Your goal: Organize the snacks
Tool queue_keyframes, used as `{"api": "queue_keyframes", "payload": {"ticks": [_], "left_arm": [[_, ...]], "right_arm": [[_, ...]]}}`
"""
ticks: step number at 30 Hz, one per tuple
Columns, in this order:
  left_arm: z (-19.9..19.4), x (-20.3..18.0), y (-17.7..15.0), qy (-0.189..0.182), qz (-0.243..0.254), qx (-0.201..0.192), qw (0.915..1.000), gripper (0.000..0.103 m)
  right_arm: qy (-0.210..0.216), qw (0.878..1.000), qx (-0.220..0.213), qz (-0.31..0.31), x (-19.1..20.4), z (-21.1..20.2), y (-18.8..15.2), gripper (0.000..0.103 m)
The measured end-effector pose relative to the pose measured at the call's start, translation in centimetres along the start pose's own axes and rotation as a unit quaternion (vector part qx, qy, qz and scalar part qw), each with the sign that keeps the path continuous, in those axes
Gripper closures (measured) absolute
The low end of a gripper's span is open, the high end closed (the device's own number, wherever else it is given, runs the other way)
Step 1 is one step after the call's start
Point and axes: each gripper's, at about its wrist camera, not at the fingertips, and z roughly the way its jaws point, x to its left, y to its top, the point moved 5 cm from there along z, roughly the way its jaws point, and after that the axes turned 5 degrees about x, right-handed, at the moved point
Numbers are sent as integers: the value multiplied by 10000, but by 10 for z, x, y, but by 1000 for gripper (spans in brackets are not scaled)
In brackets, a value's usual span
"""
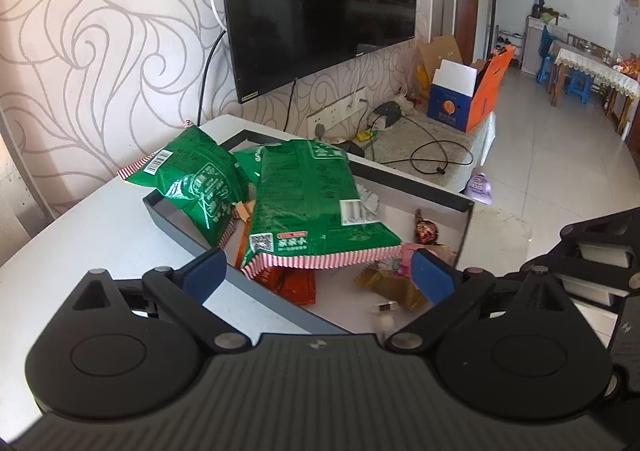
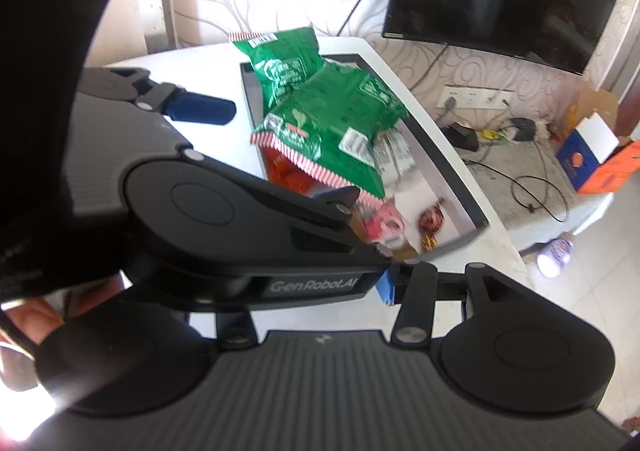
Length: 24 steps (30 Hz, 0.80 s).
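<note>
2 green snack bags [image 1: 316, 195] lie heaped in a grey tray [image 1: 420, 187] on the white worktop [image 1: 100, 235]. The left claw [image 1: 320, 271] hovers wide open, empty, near the front bag; the right claw's state I cannot tell. Filling looks nearly done; next, probably straighten the bags.

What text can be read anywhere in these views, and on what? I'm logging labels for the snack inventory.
"GenRobot.AI": white lettering on the black body of the left gripper, seen from the right wrist view.
Large green foil snack bag with red-striped edge: Chinese print, barcode and QR code, too small to read.
Second green foil snack bag: barcode and print, unreadable.
Blue-and-orange cardboard box: print too small.
</note>
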Motion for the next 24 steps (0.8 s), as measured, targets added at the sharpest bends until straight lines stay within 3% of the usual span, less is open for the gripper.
{"api": "queue_keyframes", "payload": {"ticks": [16, 20, 24], "left_arm": [[-38, -46, -10, -36, 389, -243, 9989, 0], [-55, -62, -16, -86, 406, -376, 9984, 0], [-74, -71, -23, -137, 387, -512, 9978, 0]], "right_arm": [[-81, 9987, -52, 494, -11, -32, -36, 52], [-236, 9977, -84, 637, -13, -46, -50, 37], [-308, 9970, -166, 694, -12, -62, -65, 37]]}}
